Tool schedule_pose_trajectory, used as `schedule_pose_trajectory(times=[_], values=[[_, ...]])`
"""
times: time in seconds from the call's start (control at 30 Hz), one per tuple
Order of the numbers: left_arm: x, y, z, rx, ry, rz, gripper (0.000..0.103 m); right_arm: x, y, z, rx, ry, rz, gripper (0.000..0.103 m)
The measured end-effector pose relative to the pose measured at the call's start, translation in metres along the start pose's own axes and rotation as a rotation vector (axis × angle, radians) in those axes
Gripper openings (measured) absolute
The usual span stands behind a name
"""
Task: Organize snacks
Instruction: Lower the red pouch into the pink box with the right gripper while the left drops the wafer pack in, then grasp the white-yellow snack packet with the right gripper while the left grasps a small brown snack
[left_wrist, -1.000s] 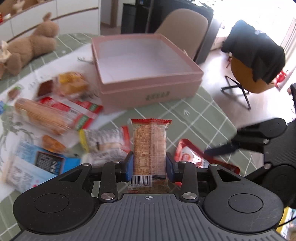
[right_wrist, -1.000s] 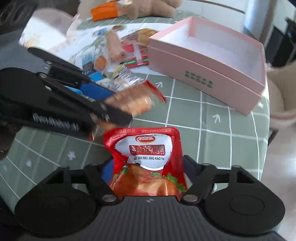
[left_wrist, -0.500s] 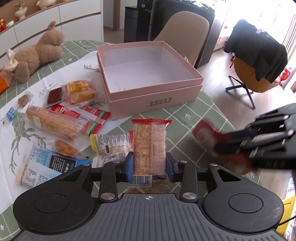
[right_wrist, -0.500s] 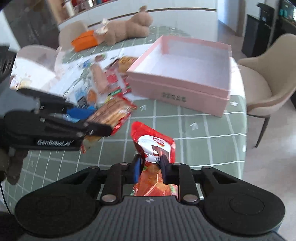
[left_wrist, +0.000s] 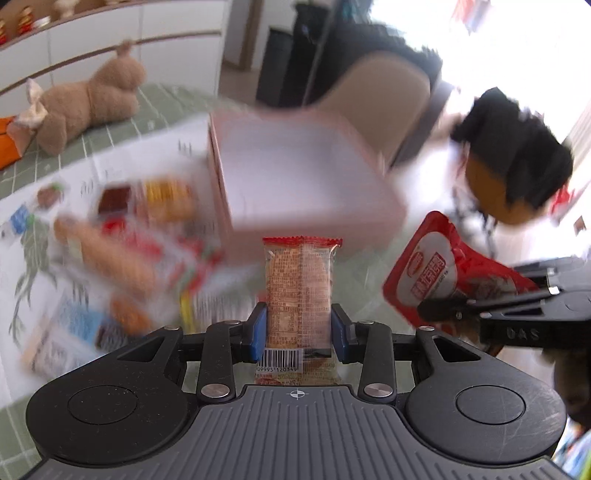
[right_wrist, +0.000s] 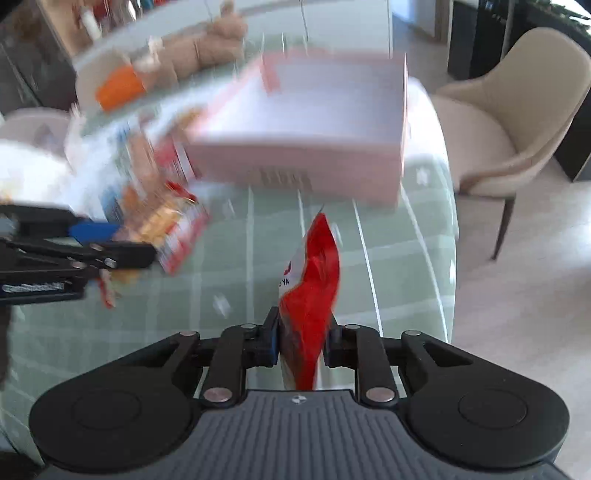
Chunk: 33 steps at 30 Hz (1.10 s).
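While both tools grip snacks, left tool clamps biscuit packet centre frame, right tool pinches red pouch, pink box blurred behind.

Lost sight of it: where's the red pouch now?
The red pouch is pinched in the right gripper, above the green table, short of the pink box.

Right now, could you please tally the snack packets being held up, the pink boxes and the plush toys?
Held snack packets: 2 (biscuit packet, red pouch)
Pink box: 1
Plush bear: 1
Total: 4
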<state>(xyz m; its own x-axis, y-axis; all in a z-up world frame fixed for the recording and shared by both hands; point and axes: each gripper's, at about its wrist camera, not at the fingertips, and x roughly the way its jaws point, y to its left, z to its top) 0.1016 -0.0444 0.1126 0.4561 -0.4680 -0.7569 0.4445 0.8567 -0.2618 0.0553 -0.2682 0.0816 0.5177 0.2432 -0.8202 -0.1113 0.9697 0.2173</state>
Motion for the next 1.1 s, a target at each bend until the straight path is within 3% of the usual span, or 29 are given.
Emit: schedule_pose_trajectory(times=[0.17, 0.23, 0.27, 0.3, 0.43, 0.47, 0.63, 0.93, 1.07, 1.1], values=[[0.001, 0.011, 0.090, -0.072, -0.134, -0.060, 0.046, -0.038, -0.005, 0.093, 0.072, -0.248, 0.019, 0.022], [0.036, 0.017, 0.115, -0.072, -0.075, -0.054, 0.045, -0.029, -0.013, 0.123, 0.076, -0.270, -0.024, 0.050], [0.053, 0.018, 0.119, -0.063, -0.033, -0.036, 0.044, -0.021, -0.019, 0.133, 0.091, -0.261, -0.058, 0.071], [0.066, 0.020, 0.118, -0.065, -0.014, -0.022, 0.044, -0.011, -0.024, 0.137, 0.105, -0.242, -0.088, 0.071], [0.063, 0.034, 0.087, -0.139, -0.067, -0.092, 0.044, 0.005, -0.034, 0.110, 0.090, -0.160, -0.123, 0.070], [0.058, 0.038, 0.077, -0.143, -0.073, -0.081, 0.044, 0.007, -0.034, 0.100, 0.068, -0.143, -0.132, 0.070], [0.030, 0.062, 0.030, -0.095, -0.083, 0.135, 0.044, 0.028, -0.013, 0.056, -0.075, -0.066, -0.165, 0.070], [-0.010, 0.116, -0.044, -0.209, -0.040, 0.315, 0.044, 0.090, 0.093, 0.033, -0.246, -0.003, 0.052, 0.070], [-0.031, 0.143, -0.069, -0.368, -0.043, 0.361, 0.044, 0.123, 0.127, 0.036, -0.292, 0.016, 0.034, 0.070], [-0.034, 0.149, -0.076, -0.405, -0.034, 0.341, 0.044, 0.126, 0.131, 0.036, -0.290, 0.005, 0.010, 0.063]])
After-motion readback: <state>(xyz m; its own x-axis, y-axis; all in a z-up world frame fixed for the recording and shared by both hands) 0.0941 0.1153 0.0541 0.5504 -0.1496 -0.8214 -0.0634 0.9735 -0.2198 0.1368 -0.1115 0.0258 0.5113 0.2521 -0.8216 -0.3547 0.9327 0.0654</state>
